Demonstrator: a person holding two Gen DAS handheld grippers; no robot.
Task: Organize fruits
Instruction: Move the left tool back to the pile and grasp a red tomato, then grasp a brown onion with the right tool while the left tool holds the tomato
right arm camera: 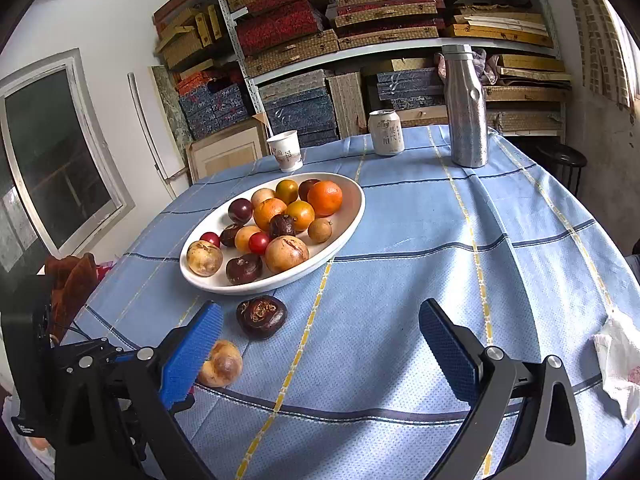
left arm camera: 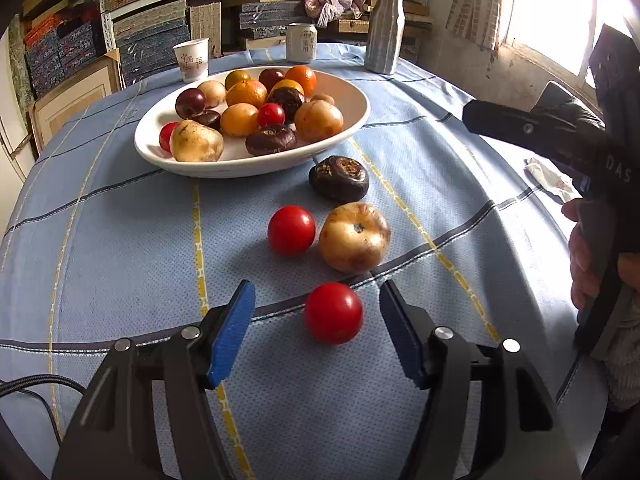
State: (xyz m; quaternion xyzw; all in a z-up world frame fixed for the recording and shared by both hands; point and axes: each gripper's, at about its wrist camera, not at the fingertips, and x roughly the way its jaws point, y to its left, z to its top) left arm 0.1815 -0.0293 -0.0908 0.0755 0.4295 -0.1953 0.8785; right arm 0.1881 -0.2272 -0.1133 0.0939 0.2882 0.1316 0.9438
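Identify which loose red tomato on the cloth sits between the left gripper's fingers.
The nearer tomato; the other tomato lies farther off, beside the tan fruit.

A storeroom is doubling as a living space here: metal shelving point(right arm camera: 384, 46) is holding stacked woven and fabric-covered boxes point(right arm camera: 288, 20) behind a bench wearing a blue checked cloth point(right arm camera: 420, 240), where a paper cup point(right arm camera: 286, 150), a drink can point(right arm camera: 386, 132) and a steel flask point(right arm camera: 466, 106) are standing.

The bench point(left arm camera: 120, 240), under blue checked cloth, carries a white plate point(left arm camera: 352, 96), four loose fruits, a paper cup point(left arm camera: 193, 59), can point(left arm camera: 302, 42), flask point(left arm camera: 385, 28) and crumpled tissue point(right arm camera: 618, 364)
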